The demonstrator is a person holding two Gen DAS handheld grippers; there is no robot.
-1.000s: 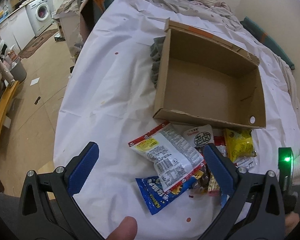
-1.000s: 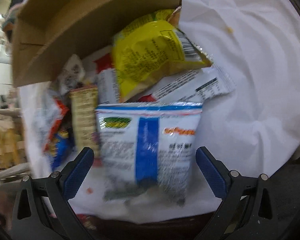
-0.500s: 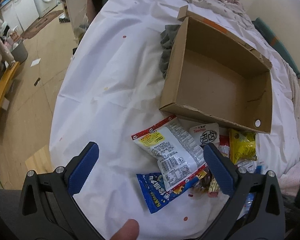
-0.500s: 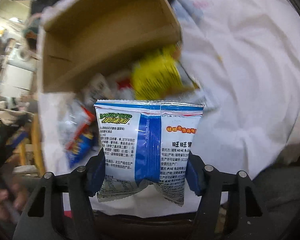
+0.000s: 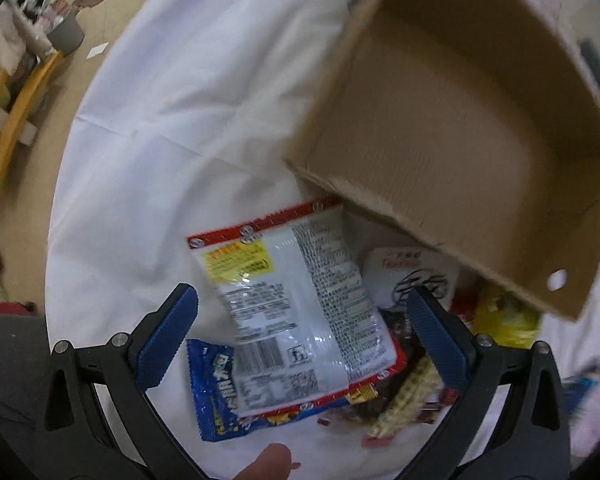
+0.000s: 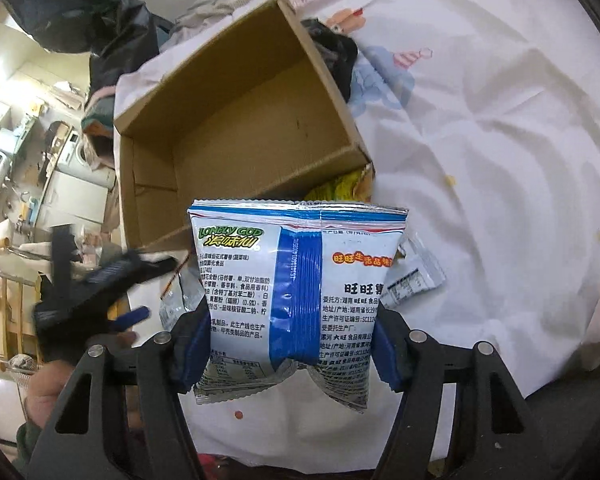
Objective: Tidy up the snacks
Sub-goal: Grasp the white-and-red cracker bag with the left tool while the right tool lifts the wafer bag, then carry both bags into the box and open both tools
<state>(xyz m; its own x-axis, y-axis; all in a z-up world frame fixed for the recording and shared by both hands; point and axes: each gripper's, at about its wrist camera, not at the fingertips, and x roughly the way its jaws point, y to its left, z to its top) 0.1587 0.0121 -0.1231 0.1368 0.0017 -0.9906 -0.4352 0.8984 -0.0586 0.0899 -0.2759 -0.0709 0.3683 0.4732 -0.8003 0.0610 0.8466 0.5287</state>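
Crowding the white sheet (image 5: 172, 128) below my left gripper (image 5: 304, 342) is the snack pile — a red-edged silver packet (image 5: 300, 304) lies over a blue packet (image 5: 216, 396), with a yellow bag (image 5: 508, 320) tucked against the near wall of the cardboard box (image 5: 452, 128). That gripper's jaws are spread wide around the silver packet, touching nothing. My right gripper (image 6: 292, 346) pinches the blue-and-white snack bag (image 6: 296, 280) by its lower half, held in the air just in front of the cardboard box (image 6: 236, 120) — long axis upright, sealed top edge pointing toward the box, printed back facing my camera.
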